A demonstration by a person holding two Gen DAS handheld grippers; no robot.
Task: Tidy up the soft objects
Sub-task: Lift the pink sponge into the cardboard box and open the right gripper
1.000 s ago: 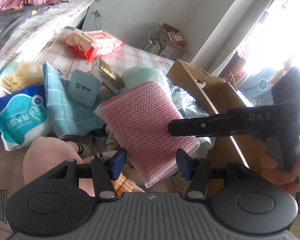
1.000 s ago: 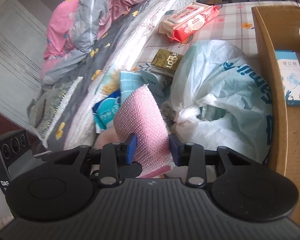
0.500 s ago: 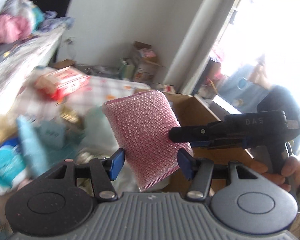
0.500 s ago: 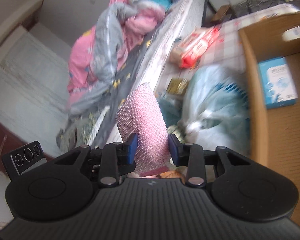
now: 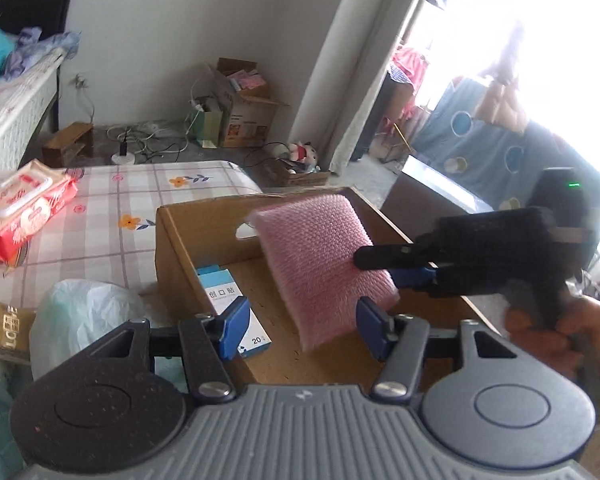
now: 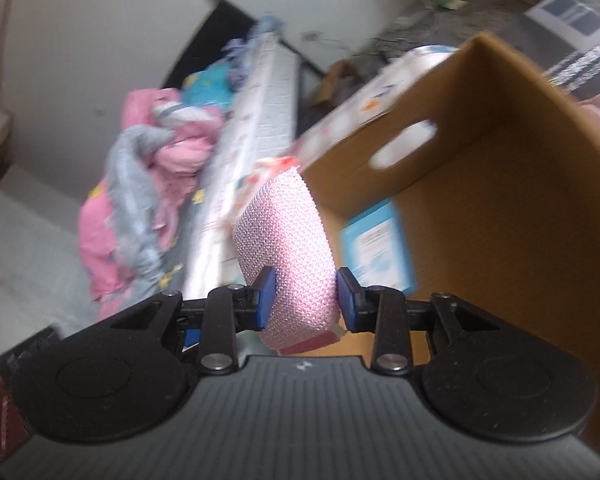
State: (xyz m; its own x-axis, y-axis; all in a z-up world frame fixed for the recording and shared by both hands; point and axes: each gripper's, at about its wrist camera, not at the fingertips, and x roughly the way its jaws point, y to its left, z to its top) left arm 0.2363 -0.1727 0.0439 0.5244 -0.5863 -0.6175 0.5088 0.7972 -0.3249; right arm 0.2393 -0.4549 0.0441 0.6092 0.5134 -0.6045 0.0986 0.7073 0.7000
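Left wrist view | right hand-held gripper (image 5: 380,266) clamps pink sponge (image 5: 320,256) by one edge, over cardboard box (image 5: 172,248) at 12 o'clock, likely for dropping in | left hand-held gripper (image 5: 298,326) wide, empty | blue packet (image 5: 232,308) inside at 10

My right gripper (image 6: 305,300) clamped the pink, knobbly-textured sponge pad (image 6: 290,252) beside the open brown cardboard box (image 6: 512,184) holding a blue-and-white carton (image 6: 380,240).

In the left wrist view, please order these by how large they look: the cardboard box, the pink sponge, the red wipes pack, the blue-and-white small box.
1. cardboard box
2. pink sponge, though it is nearer the camera
3. red wipes pack
4. blue-and-white small box, partly hidden by the left gripper
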